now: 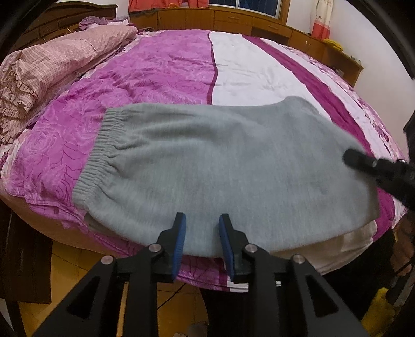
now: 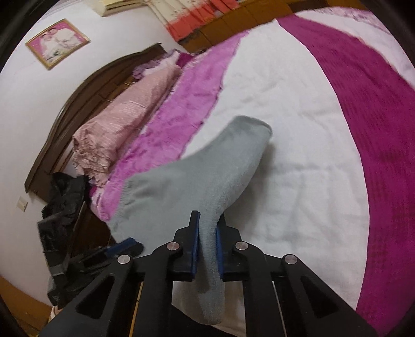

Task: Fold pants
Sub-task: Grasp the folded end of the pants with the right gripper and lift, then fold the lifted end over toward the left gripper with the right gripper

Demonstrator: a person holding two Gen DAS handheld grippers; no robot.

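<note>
We see a bed (image 1: 160,77) in purple and white, wooden cabinets (image 1: 233,18) behind, a framed photo (image 2: 57,42) on the white wall.

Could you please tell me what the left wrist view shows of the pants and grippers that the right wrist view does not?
Only the left wrist view shows the ribbed waistband lying flat on the bedspread, and the left gripper open at the near edge of the cloth, holding nothing. Only the right wrist view shows the right gripper shut on a raised fold of the gray pants, plus a framed photo on the wall. Both show the pants, the bedspread and the pink quilt heaped near the headboard.
</note>
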